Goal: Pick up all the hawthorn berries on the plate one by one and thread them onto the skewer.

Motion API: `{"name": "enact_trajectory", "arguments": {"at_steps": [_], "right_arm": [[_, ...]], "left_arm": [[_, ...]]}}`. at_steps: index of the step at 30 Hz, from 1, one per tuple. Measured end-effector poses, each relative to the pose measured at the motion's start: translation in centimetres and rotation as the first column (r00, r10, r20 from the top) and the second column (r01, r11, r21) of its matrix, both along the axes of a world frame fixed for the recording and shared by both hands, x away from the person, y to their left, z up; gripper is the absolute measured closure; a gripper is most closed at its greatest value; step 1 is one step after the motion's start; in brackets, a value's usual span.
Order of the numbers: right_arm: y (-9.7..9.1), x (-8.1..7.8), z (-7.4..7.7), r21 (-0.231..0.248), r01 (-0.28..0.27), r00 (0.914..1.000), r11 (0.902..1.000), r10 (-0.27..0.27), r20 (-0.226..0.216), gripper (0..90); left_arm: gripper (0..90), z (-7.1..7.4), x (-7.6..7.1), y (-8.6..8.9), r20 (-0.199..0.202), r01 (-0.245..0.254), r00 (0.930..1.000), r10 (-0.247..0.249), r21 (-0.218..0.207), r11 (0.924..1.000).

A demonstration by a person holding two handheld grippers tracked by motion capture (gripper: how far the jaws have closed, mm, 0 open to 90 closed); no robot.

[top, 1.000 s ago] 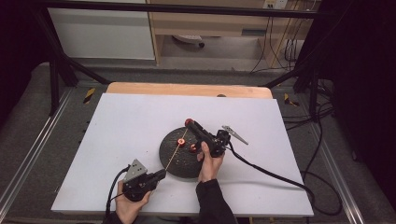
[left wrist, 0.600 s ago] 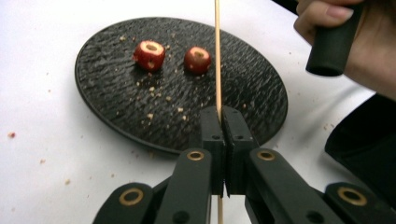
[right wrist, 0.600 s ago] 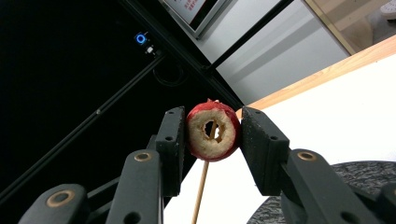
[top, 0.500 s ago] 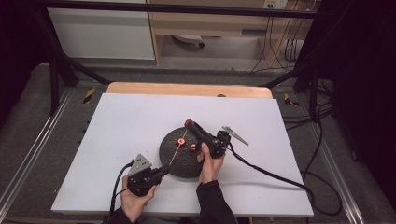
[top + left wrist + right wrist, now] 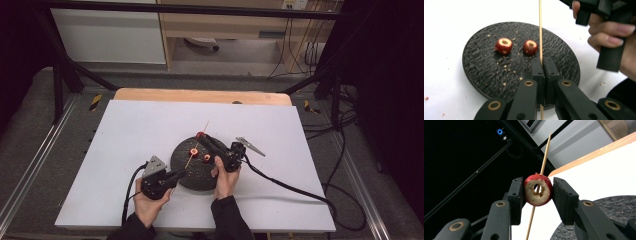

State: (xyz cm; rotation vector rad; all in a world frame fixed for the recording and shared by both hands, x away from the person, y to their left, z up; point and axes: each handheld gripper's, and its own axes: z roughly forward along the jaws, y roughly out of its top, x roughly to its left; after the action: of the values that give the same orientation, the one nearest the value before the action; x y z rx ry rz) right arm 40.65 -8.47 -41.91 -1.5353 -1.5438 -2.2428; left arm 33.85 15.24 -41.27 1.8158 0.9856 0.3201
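Note:
My right gripper point(image 5: 537, 195) is shut on a red cored fruit piece point(image 5: 538, 189) and holds it up over the far side of the black round plate point(image 5: 192, 177). A thin wooden skewer point(image 5: 545, 152) runs through the piece's hole, its tip pointing past it. My left gripper point(image 5: 541, 66) is shut on the skewer point(image 5: 540, 30) lower down, at the plate's near left edge point(image 5: 182, 172). Two more cored red pieces lie on the plate point(image 5: 486, 67), one point(image 5: 504, 45) left of the other point(image 5: 530, 47), among crumbs.
The plate sits near the front middle of a white table point(image 5: 125, 130) with a wooden strip point(image 5: 200, 96) along its far edge. The right gripper's cable point(image 5: 295, 187) trails across the table to the right. Dark frame bars and floor cables surround the table.
The left gripper has moved forward and right toward the plate, pushing the skewer farther through the fruit piece. The skewer's tip now sticks out beyond it. The right gripper has barely moved.

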Motion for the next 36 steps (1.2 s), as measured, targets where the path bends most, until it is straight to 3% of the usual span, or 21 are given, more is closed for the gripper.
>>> {"name": "enact_trajectory", "arguments": {"at_steps": [19, 36], "right_arm": [[0.3, -0.9, -0.5, -0.044, -0.056, 0.9984, 0.9975, 0.056, -0.007, 61.9], [0.6, -1.3, -1.1, -0.09, -0.087, 0.996, 0.9922, 0.085, -0.027, 61.7]], "left_arm": [[88.1, 1.5, 2.5, -1.5, 0.033, 0.008, 0.9994, -0.008, 0.001, 1.0], [88.1, 1.3, 3.2, -1.6, 0.027, 0.022, 0.9994, -0.022, 0.003, 0.9998]]}}
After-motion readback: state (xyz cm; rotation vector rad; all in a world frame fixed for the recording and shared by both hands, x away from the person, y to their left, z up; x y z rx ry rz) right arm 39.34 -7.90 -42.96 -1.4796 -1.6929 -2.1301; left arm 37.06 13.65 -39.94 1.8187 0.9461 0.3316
